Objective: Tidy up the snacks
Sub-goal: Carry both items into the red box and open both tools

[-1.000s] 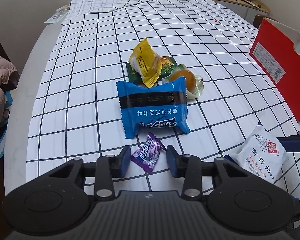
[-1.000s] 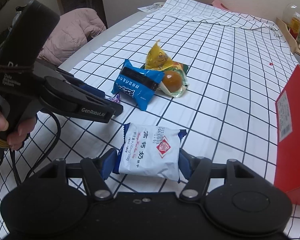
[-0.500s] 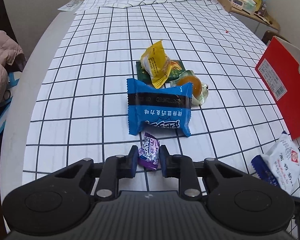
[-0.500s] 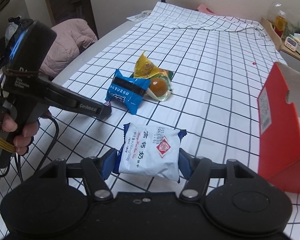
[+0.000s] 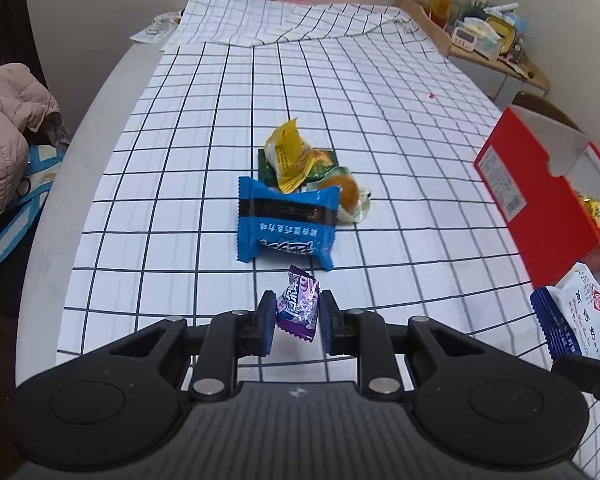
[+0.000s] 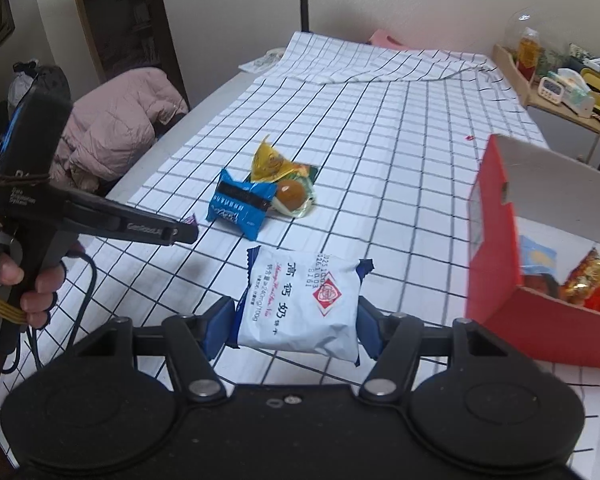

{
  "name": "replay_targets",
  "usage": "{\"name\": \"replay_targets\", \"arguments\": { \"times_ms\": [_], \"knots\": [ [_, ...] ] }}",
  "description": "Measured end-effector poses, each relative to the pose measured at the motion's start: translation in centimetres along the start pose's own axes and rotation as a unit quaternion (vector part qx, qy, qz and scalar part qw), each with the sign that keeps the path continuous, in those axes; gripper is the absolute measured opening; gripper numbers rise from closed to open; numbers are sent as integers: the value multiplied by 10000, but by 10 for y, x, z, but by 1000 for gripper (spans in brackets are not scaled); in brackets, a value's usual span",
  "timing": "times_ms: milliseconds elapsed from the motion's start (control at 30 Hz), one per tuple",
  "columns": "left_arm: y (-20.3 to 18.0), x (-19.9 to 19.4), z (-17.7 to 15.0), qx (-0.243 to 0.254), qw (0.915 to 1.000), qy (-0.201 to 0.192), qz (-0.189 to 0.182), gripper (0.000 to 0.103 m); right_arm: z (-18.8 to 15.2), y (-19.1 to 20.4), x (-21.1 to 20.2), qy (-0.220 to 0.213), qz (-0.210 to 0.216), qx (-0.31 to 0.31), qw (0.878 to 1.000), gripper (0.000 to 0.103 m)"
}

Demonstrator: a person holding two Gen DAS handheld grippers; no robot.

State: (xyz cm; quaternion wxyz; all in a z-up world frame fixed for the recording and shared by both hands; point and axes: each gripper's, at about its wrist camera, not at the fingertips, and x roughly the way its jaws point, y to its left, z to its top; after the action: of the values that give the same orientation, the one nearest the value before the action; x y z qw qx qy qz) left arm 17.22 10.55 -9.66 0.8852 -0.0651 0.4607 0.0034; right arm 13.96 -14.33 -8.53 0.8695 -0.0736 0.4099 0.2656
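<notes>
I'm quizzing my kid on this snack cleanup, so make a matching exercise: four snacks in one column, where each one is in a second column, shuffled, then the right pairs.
Things:
1. purple candy
2. white packet
3. blue packet
4. yellow packet

Places:
A. lying on the cloth, nearest the left claw
B. held in the right claw
C. on top of the green packet
D. held in the left claw

Pairs: 1-D, 2-B, 3-A, 4-C

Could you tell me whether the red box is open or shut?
Open: the red box has no lid on top, and snack packets show inside.
</notes>
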Motion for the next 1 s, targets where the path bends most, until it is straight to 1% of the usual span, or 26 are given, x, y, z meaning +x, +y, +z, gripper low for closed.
{"name": "replay_targets", "arguments": {
  "times_ms": [200,533,833,1000],
  "knots": [
    [-25,-30,3,-13,9997,-186,-136,22,1,-19,-27,-171,-31,90,9998,62],
    [-88,-69,19,67,9977,-543,-395,22,4,-63,-69,-472,-124,192,9986,62],
    [-160,-87,34,306,9958,-698,-511,22,5,-117,-99,-686,-250,304,9969,62],
    [-202,-87,40,470,9948,-718,-555,22,4,-147,-109,-730,-340,324,9962,62]
  ]
}}
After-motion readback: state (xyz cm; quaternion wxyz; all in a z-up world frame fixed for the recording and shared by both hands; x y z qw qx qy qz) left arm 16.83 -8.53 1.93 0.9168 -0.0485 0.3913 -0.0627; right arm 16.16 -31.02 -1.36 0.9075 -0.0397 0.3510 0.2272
